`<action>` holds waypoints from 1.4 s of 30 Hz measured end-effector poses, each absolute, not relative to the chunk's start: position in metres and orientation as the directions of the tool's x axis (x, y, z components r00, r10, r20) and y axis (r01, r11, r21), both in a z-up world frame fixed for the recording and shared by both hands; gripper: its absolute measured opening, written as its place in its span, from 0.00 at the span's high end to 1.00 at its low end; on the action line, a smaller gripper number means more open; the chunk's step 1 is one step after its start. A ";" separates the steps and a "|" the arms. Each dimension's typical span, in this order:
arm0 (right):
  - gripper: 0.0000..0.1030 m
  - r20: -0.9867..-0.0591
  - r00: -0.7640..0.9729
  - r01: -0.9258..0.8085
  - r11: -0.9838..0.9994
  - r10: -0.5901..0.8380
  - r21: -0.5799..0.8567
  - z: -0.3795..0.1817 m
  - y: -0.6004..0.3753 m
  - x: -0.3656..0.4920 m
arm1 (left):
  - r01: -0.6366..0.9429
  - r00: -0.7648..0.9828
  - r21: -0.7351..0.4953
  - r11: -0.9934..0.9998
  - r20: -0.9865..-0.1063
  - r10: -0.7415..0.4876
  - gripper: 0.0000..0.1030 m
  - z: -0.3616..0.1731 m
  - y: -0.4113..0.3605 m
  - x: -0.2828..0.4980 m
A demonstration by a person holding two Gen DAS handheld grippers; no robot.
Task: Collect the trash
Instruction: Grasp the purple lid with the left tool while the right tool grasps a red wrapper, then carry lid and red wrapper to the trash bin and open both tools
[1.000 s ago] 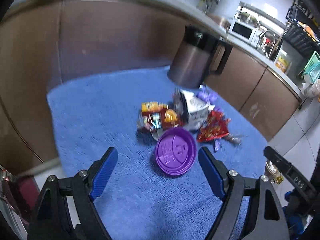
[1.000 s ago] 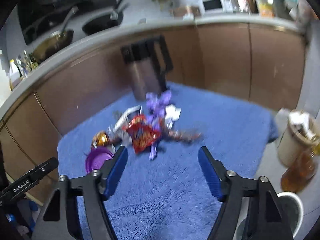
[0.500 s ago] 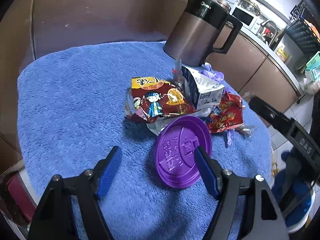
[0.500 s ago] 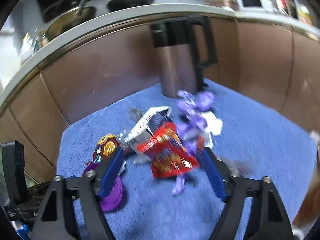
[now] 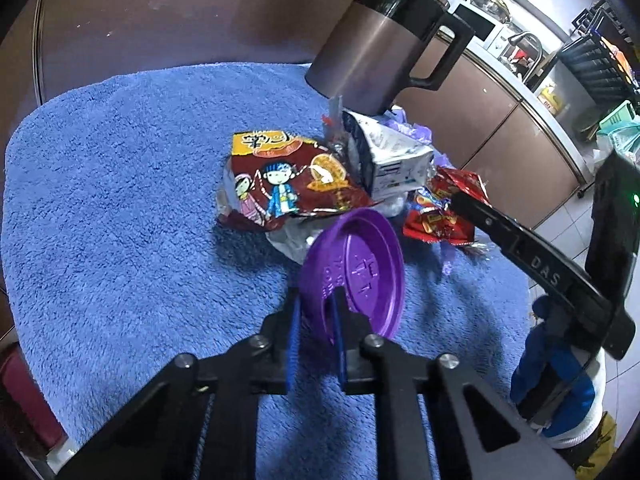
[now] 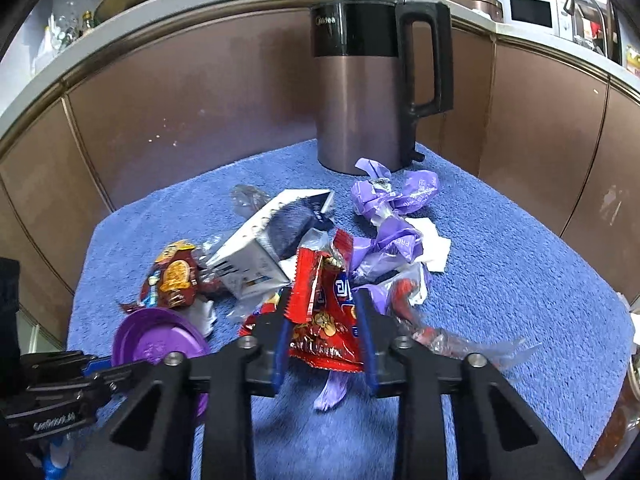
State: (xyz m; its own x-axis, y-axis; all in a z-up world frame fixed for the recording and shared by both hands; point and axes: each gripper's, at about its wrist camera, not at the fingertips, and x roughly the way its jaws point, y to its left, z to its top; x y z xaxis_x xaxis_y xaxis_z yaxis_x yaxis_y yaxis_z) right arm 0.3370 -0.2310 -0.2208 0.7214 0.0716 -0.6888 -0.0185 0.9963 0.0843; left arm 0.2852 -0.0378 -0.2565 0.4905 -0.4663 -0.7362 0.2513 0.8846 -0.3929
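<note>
The left gripper [image 5: 314, 312] has its jaws clamped on the near rim of the round purple plastic lid [image 5: 354, 276], tilted up off the blue fluffy towel [image 5: 120, 208]. The right gripper [image 6: 322, 320] has its jaws closed around the crinkled red snack wrapper [image 6: 320, 312], apparently gripping it. Behind the litter pile stands a brown metal kettle [image 6: 360, 92].

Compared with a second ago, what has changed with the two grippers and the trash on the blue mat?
Both grippers moved in toward the pile and closed. The left gripper, open before, now pinches the purple lid, tipping it up on edge. The right gripper, also open before, has closed on the red snack wrapper. The kettle, white carton and cartoon snack bag stay put on the mat.
</note>
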 end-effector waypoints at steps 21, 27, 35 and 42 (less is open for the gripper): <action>0.83 -0.475 0.880 0.101 0.983 -0.017 0.153 -0.116 -0.265 0.148 | 0.377 0.603 -0.352 0.857 -0.609 -0.515 0.91 -0.162 -0.034 0.196; 0.83 -0.461 0.857 0.330 0.933 -0.233 0.142 -0.108 -0.323 0.062 | 0.561 0.516 -0.311 0.767 -0.593 -0.618 0.91 -0.138 -0.110 0.167; 0.82 -0.624 0.661 0.647 0.737 -0.417 0.193 -0.181 -0.424 -0.020 | 0.760 0.316 -0.231 0.607 -0.684 -0.657 0.91 -0.155 -0.258 0.122; 0.82 -0.767 0.509 0.779 0.589 -0.391 0.217 -0.272 -0.479 -0.069 | 0.830 0.171 -0.189 0.525 -0.810 -0.561 0.91 -0.215 -0.364 0.095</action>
State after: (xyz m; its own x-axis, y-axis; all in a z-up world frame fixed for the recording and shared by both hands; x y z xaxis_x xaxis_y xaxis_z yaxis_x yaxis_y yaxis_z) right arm -0.0687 -0.4789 -0.2721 0.5093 -0.3910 -0.7666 0.7786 0.5888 0.2169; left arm 0.0949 -0.3642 -0.2149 0.1712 -0.5614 -0.8096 0.8299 0.5250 -0.1885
